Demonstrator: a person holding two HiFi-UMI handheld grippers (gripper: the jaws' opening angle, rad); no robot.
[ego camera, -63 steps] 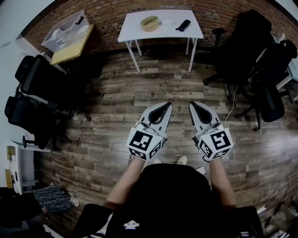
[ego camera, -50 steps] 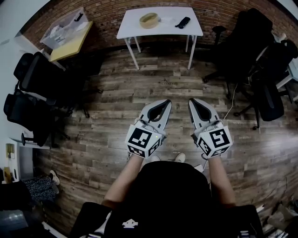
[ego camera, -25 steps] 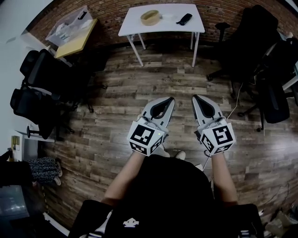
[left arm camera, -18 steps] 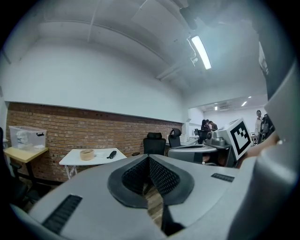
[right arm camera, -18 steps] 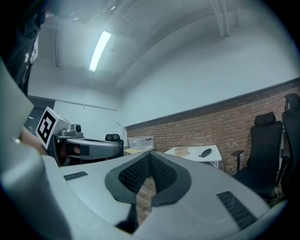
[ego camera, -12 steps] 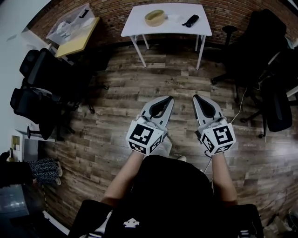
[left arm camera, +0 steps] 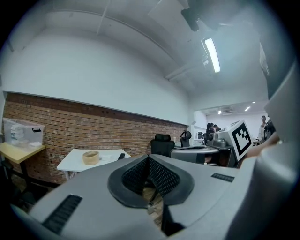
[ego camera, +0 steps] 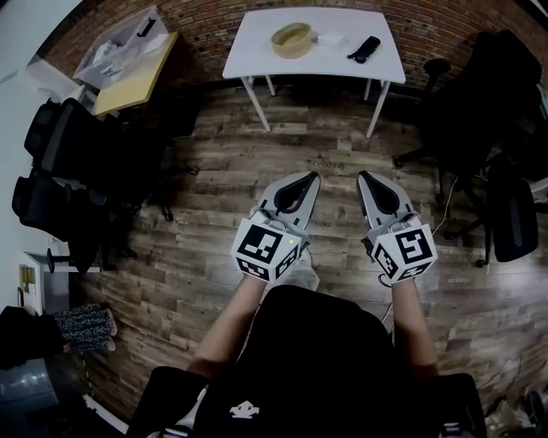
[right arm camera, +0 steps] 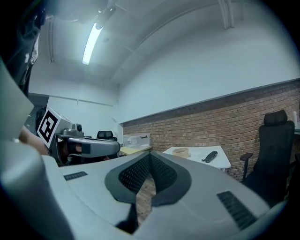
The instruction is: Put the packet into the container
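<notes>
Ahead of both grippers, across a stretch of plank floor (ego camera: 308, 150), a white table (ego camera: 257, 51) stands against a brick wall (ego camera: 214, 21). The left gripper (ego camera: 306, 177) and right gripper (ego camera: 363, 176) are held side by side, level and pointing at the table, each with its jaws clenched tip to tip on nothing. The round tan container (ego camera: 291, 39) sits on the tabletop beyond the left gripper, and what looks like the pale packet (ego camera: 330, 38) lies just beside it, outside it, with a dark object (ego camera: 368, 49) further right. The container's inside is too small to read. Black office chairs (ego camera: 60, 154) crowd the left gripper's outer side, and more chairs (ego camera: 479, 128) flank the right gripper. Further left, a yellow table (ego camera: 128, 85) carries a clear plastic box (ego camera: 120, 51) holding pale items.
</notes>
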